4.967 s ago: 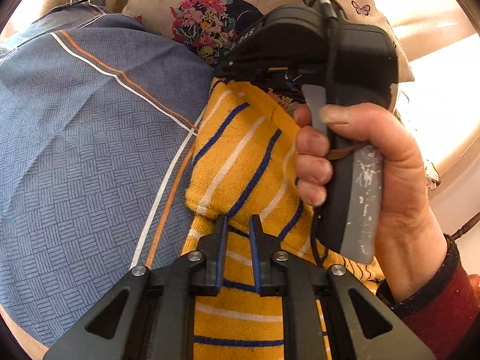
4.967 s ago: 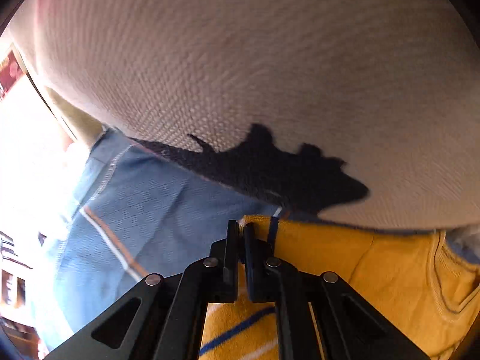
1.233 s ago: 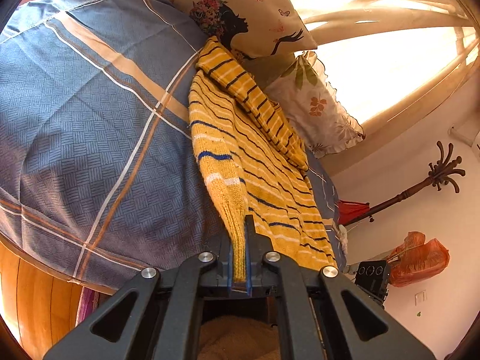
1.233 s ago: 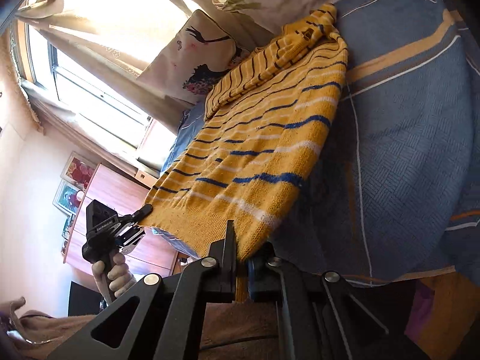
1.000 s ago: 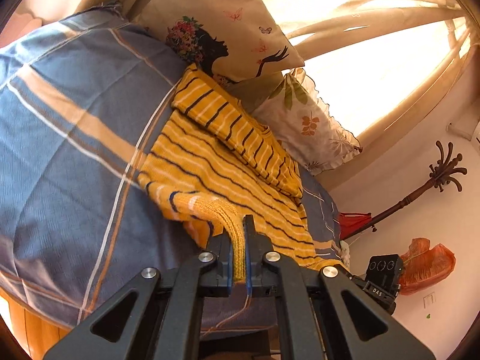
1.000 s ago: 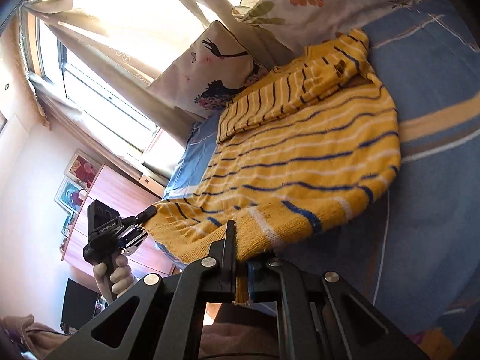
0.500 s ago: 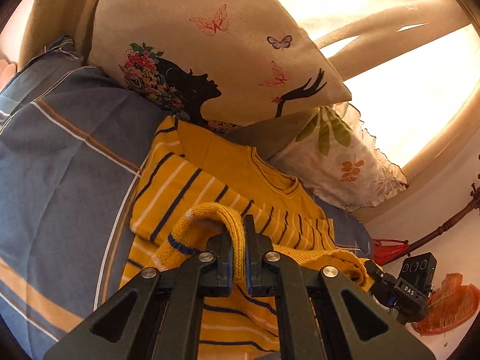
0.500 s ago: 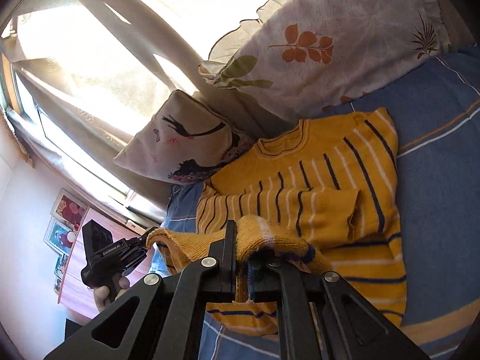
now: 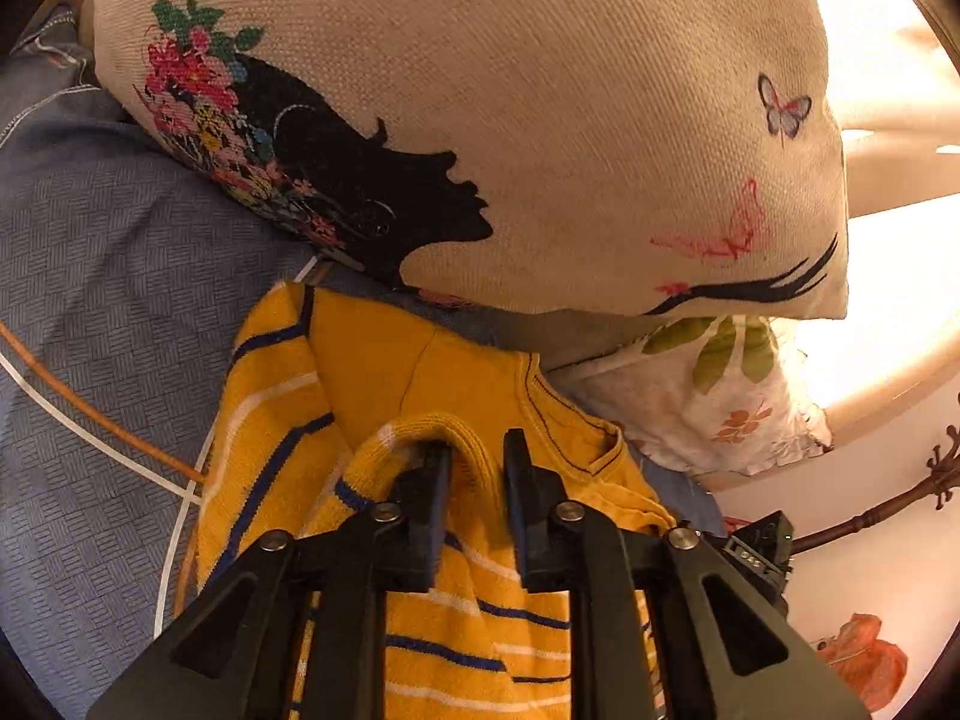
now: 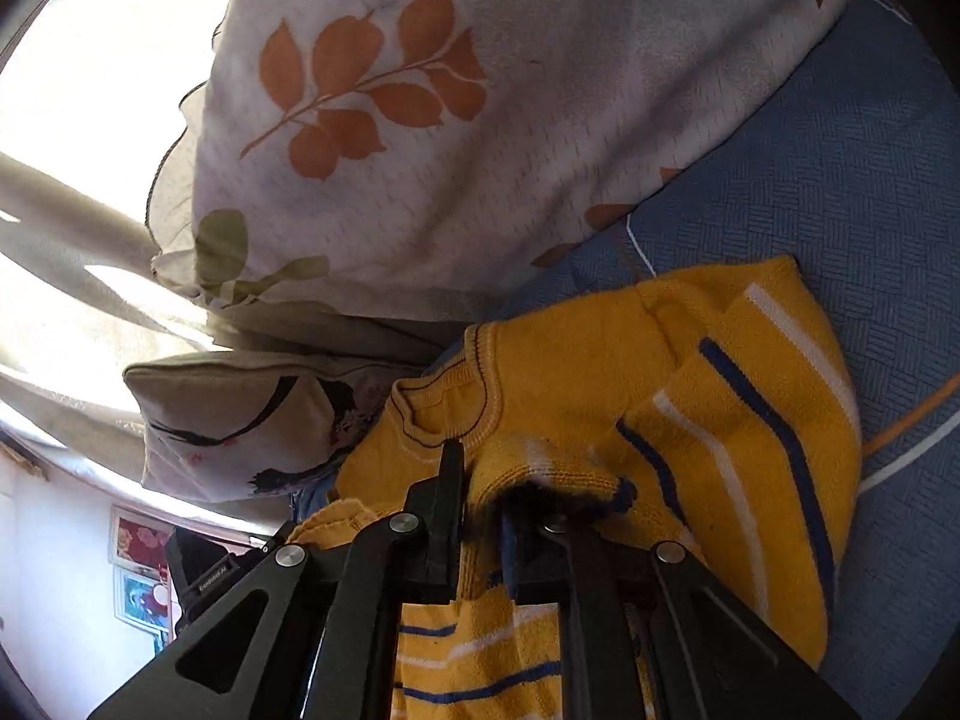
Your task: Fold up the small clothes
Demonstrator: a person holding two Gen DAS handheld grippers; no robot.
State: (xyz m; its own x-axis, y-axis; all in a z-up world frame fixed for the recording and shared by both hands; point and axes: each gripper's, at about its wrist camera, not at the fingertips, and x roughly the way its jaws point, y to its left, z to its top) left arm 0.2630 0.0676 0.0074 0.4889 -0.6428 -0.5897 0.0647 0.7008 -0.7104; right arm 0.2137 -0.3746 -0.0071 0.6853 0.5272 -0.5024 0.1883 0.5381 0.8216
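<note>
My left gripper (image 9: 477,468) has its jaws parted, the yellow striped sweater (image 9: 384,372) hem lying loose between them. My right gripper (image 10: 480,480) likewise gapes around the hem. The sweater lies on the blue bedspread (image 9: 114,276), pillows (image 9: 540,120) at twelve o'clock.

You see a yellow sweater (image 9: 384,372) striped blue and white on a blue basket-weave sheet (image 9: 108,276).
</note>
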